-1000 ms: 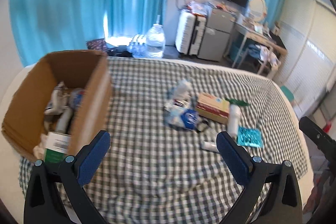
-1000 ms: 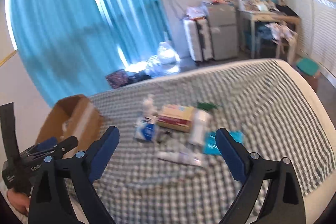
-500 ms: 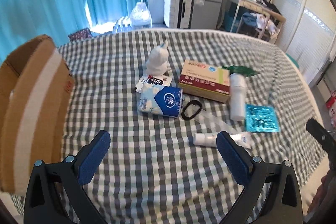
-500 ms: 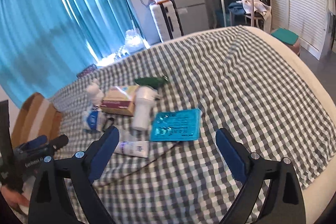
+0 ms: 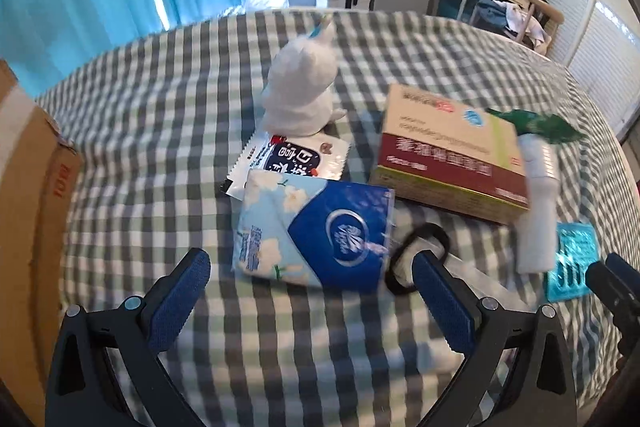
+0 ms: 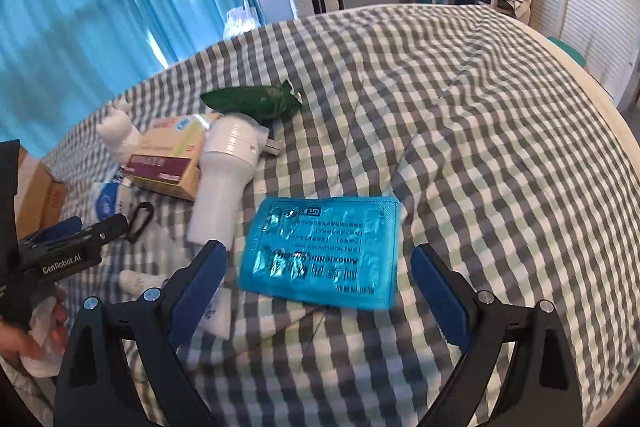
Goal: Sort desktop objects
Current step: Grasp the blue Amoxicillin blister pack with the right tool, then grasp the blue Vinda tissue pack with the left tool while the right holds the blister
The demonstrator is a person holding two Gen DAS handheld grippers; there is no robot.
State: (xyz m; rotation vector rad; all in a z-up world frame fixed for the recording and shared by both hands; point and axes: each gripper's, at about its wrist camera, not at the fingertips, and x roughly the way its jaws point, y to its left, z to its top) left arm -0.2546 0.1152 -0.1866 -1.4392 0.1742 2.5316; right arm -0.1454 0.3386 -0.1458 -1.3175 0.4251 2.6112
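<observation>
My left gripper (image 5: 312, 291) is open and empty, low over a blue tissue pack (image 5: 316, 231) lying between its fingers. Behind the pack lie a white snack sachet (image 5: 288, 157), a white plush toy (image 5: 304, 87) and a red-and-green medicine box (image 5: 448, 155). A black ring (image 5: 418, 255) lies by the left gripper's right finger. My right gripper (image 6: 320, 279) is open and empty over a blue blister pack (image 6: 324, 251). A white bottle (image 6: 226, 175), a green wrapper (image 6: 256, 101) and a small white tube (image 6: 138, 281) lie to its left.
A cardboard box (image 5: 28, 211) stands at the left edge of the checked cloth (image 6: 480, 147). The left gripper also shows in the right wrist view (image 6: 72, 243). Beyond the table are blue curtains, a suitcase, a fridge and a desk.
Both grippers have moved forward and down toward the objects: the left onto the tissue pack, away from the cardboard box, the right onto the blister pack. Both stay open.
</observation>
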